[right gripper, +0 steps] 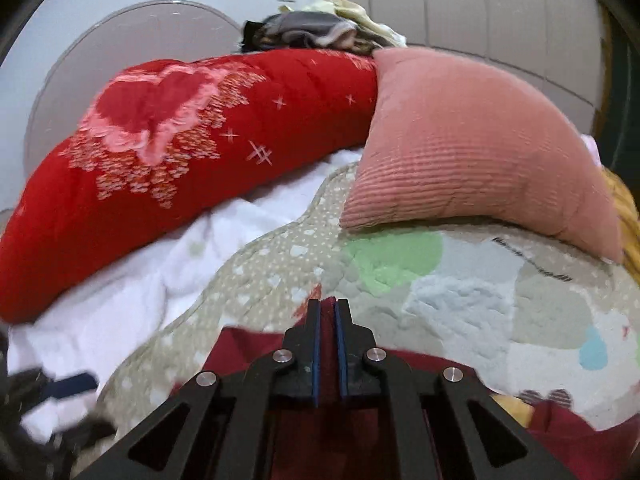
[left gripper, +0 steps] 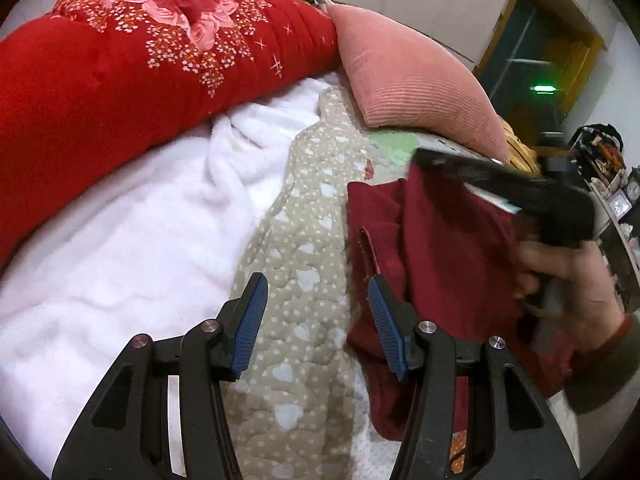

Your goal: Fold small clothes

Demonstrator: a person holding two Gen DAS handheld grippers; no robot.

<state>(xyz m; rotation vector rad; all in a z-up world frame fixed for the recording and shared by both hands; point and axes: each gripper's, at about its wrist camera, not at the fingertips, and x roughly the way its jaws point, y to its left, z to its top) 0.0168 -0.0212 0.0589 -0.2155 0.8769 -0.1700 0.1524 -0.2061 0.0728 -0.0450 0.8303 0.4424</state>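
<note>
A small dark red garment [left gripper: 436, 256] lies partly folded on a beige patterned quilt [left gripper: 308, 216]. My left gripper [left gripper: 318, 294] is open and empty, its right blue pad at the garment's left edge. My right gripper [right gripper: 328, 308] is shut on the dark red garment [right gripper: 240, 348], with cloth pinched between its blue pads. In the left wrist view the right gripper [left gripper: 424, 158] is blurred and lifts a fold of the garment above the rest. The left gripper's pad shows blurred at lower left in the right wrist view [right gripper: 74, 386].
A red floral quilt [left gripper: 132, 60] lies rolled along the back left. A pink ribbed pillow [left gripper: 412, 76] sits behind the garment. A white fleece blanket [left gripper: 132, 216] covers the left. A pile of clothes [right gripper: 320, 28] sits behind. Shelves with clutter [left gripper: 616, 184] stand at right.
</note>
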